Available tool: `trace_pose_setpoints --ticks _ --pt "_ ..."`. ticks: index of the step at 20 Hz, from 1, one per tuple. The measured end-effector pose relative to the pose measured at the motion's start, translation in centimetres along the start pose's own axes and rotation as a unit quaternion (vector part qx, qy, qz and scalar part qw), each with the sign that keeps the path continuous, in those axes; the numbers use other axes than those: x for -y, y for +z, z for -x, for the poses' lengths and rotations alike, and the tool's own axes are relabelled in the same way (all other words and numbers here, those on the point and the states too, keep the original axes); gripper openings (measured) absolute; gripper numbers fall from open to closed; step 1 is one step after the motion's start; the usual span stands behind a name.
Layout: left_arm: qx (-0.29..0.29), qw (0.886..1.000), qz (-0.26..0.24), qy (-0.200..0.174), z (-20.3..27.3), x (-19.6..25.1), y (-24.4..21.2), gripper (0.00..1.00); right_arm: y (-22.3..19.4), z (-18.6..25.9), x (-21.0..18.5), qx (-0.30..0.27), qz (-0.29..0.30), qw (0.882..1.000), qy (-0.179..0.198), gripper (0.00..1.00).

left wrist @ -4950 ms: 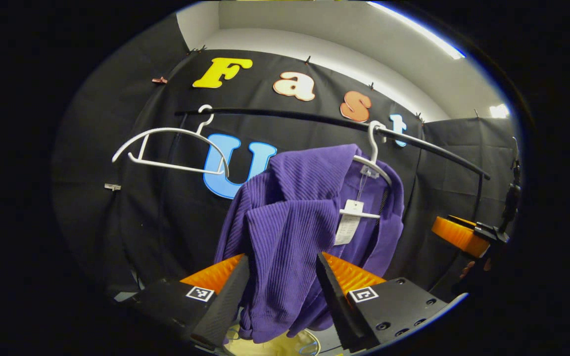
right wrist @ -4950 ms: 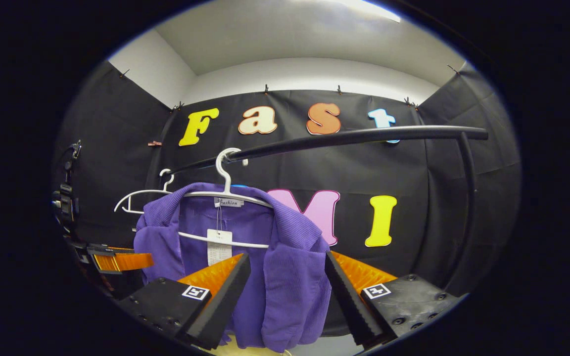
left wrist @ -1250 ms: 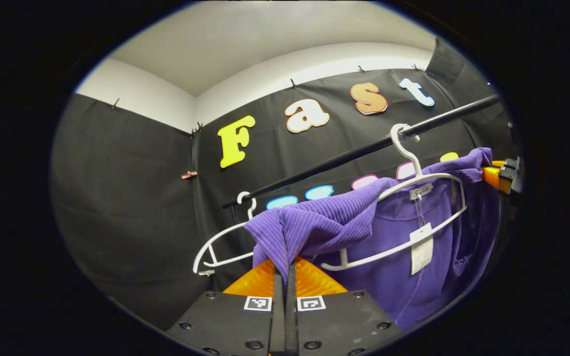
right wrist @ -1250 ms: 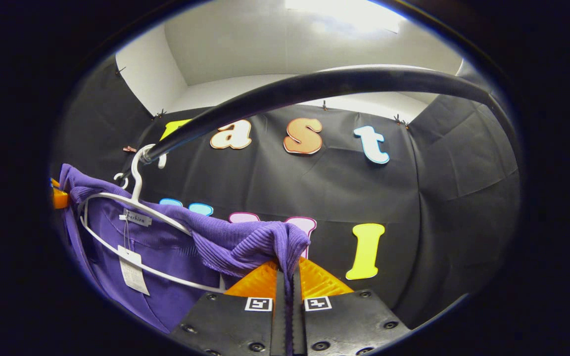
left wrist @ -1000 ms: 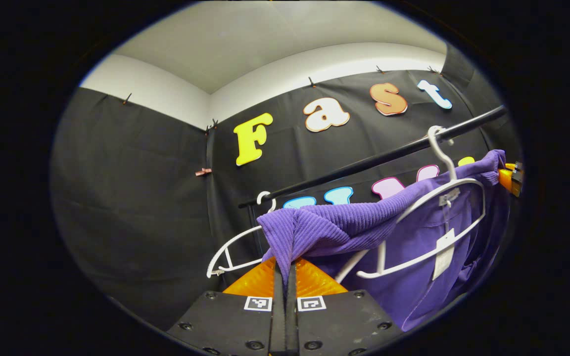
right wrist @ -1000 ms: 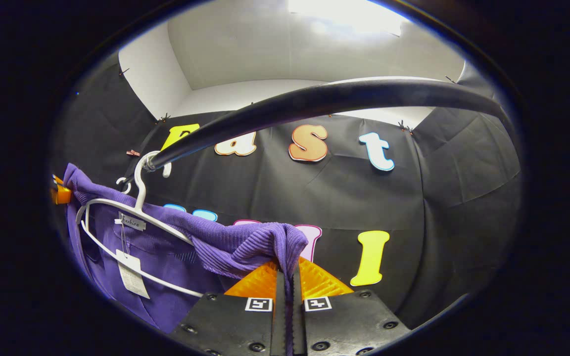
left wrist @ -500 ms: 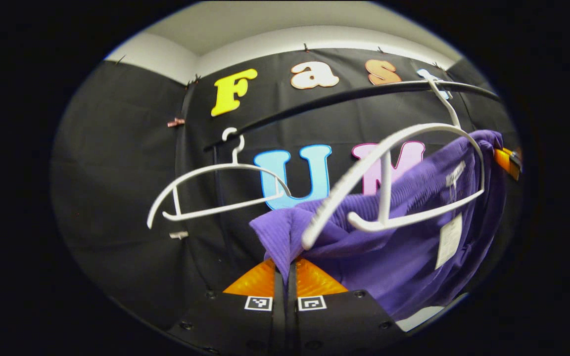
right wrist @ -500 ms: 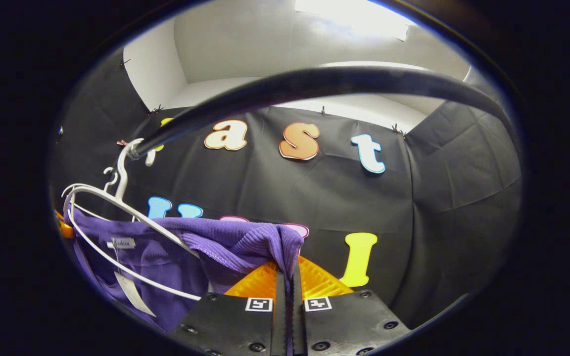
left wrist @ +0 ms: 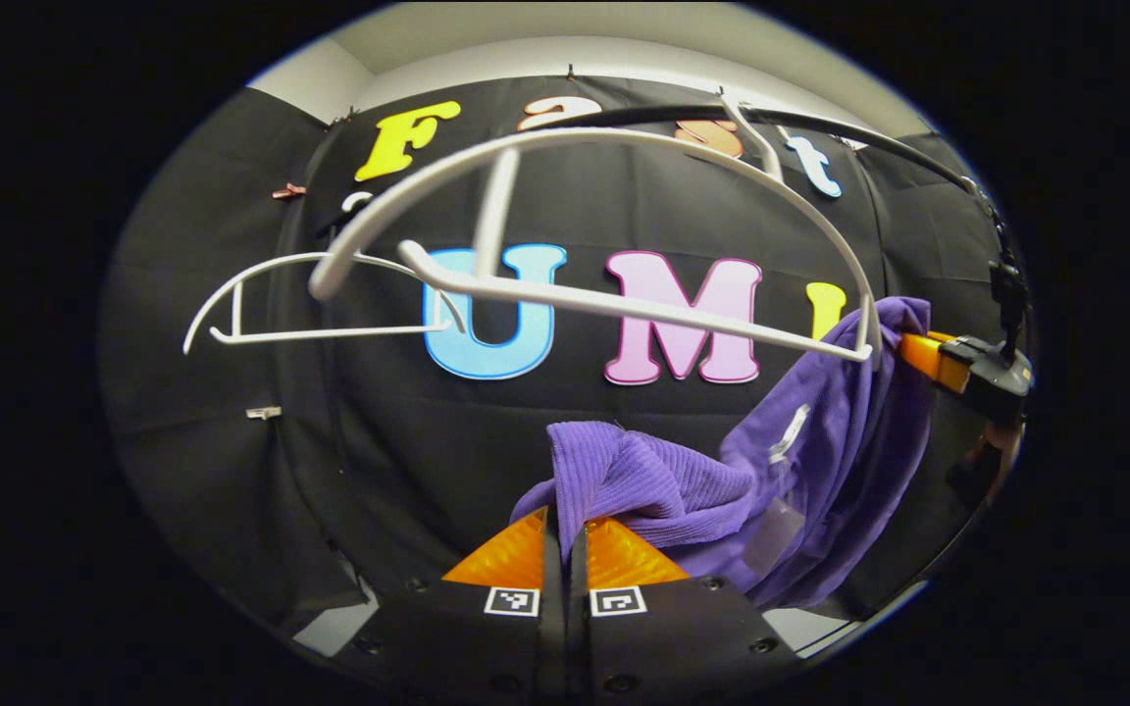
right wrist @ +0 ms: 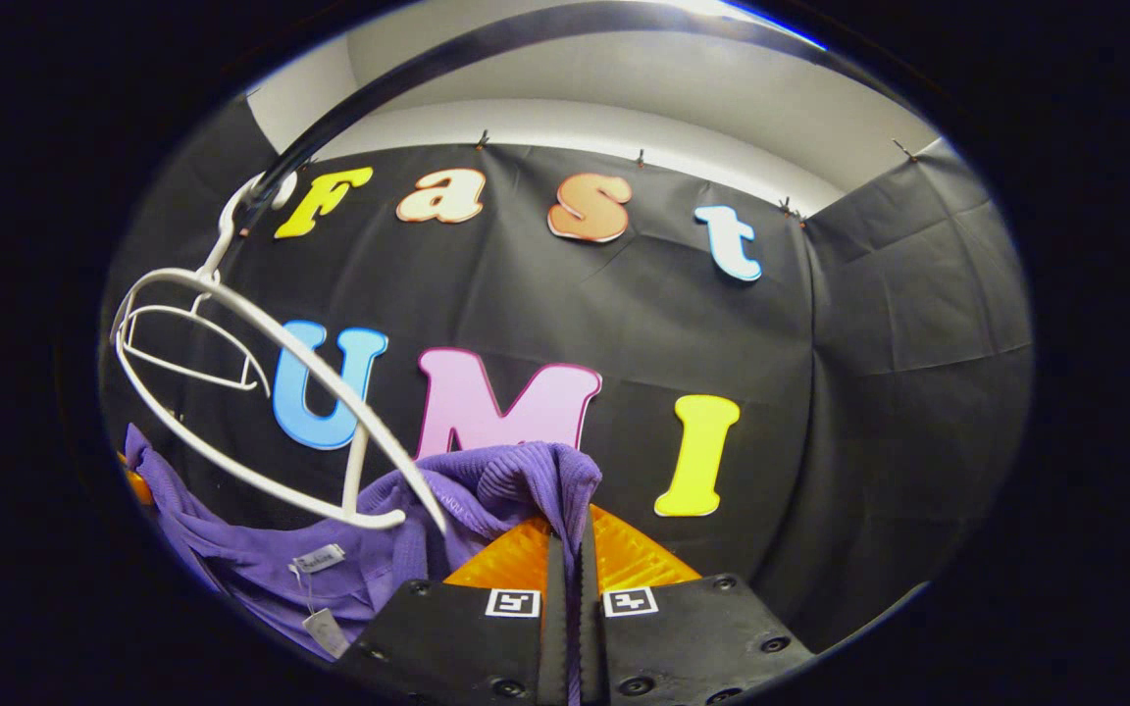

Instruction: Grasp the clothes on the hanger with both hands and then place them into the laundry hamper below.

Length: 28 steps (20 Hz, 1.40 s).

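Left claw [left wrist: 565, 549]: closed tight, both fingers pinching one top corner of the purple top [left wrist: 820, 461].
Right claw [right wrist: 570, 559]: closed tight too, pinching the other top corner of the same top [right wrist: 487, 490].
Where the top is: it hangs in the air between the two claws, sagging in the middle, with a paper tag dangling from the neck.
Hanger [left wrist: 624, 294]: the white one is bare and hooked on the black rail [right wrist: 487, 49]; in the left gripper view its right tip may touch the cloth, but that is hard to tell.
Spare hanger [left wrist: 320, 314]: another white one hangs farther along the rail.
How it feels: soft, floppy and light, ribbed so it grips well.
Best hold: the two shoulders, as now, so it stays spread out.
Watch out: loose cloth could snag on the hanger tip.
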<state>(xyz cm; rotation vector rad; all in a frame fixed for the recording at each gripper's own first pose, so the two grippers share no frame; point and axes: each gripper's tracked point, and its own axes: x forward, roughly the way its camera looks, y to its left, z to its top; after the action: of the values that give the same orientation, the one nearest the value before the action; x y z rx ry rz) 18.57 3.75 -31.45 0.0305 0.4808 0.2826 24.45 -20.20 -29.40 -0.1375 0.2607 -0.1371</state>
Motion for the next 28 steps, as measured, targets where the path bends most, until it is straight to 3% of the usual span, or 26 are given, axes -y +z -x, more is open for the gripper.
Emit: trace_pose_setpoints --ticks 2,5,10,12,14,19,23,28 --pt "-0.015 1.0 0.005 -0.022 -0.4 1.6 -1.0 0.05 -4.0 0.3 -1.3 -0.056 -0.007 0.998 0.022 0.09" --pt "-0.04 0.997 0.011 -0.06 -0.2 4.3 -3.1 0.05 -7.9 2.7 -5.3 -0.125 -0.066 0.986 0.085 0.09" --pt "-0.099 0.99 0.024 -0.097 -1.5 6.7 -6.6 0.05 -9.3 7.0 -13.9 -0.177 -0.102 0.957 0.206 0.09" --pt "-0.116 0.988 0.018 -0.104 -1.7 6.8 -7.8 0.05 -9.7 8.6 -16.7 -0.199 -0.12 0.942 0.243 0.06" --pt "-0.128 0.985 0.013 -0.114 -2.0 6.9 -8.7 0.04 -10.7 9.2 -18.6 -0.21 -0.113 0.934 0.267 0.06" --pt "-0.213 0.971 0.027 -0.108 -2.4 6.5 -14.2 0.05 -16.4 11.8 -21.6 -0.317 -0.153 0.889 0.293 0.06" --pt "-0.256 0.961 0.032 -0.103 -3.1 7.0 -16.9 0.05 -19.2 13.7 -22.8 -0.359 -0.15 0.875 0.288 0.06" --pt "-0.287 0.953 0.043 -0.092 -3.0 7.1 -18.5 0.05 -20.5 14.4 -23.6 -0.384 -0.142 0.867 0.285 0.06"
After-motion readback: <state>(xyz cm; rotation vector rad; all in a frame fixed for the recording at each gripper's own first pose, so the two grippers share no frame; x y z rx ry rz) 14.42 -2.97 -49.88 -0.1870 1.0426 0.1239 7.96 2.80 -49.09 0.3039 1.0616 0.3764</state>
